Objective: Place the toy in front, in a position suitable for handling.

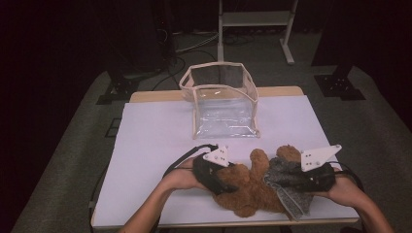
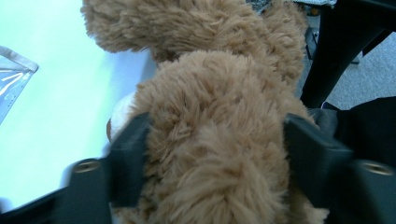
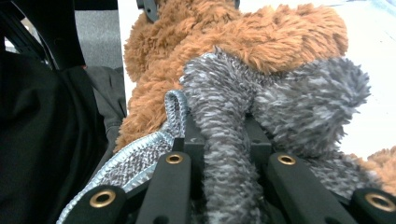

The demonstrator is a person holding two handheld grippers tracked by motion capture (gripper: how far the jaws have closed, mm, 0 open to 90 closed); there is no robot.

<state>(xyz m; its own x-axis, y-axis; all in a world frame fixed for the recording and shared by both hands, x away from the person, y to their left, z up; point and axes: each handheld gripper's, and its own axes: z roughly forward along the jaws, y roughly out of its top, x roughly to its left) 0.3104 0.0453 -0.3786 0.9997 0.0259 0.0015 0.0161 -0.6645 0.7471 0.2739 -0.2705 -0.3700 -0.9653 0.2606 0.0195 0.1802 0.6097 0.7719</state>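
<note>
Your forearms are coming in over the near edge of the bench (image 1: 145,136), hands low and angled inward; your left claw (image 2: 215,154) is gripping a shaggy brown limb of the teddy bear (image 1: 248,187), pads sinking into the fur on both sides; your right claw (image 3: 224,144) is pinching a fold of the grey knitted garment (image 1: 291,182) draped on the bear; the bear is lying near the near edge, right of centre; the clear plastic bag (image 1: 221,99), stiff and cream-trimmed, is standing at the far edge, with bare white surface lying between.
</note>
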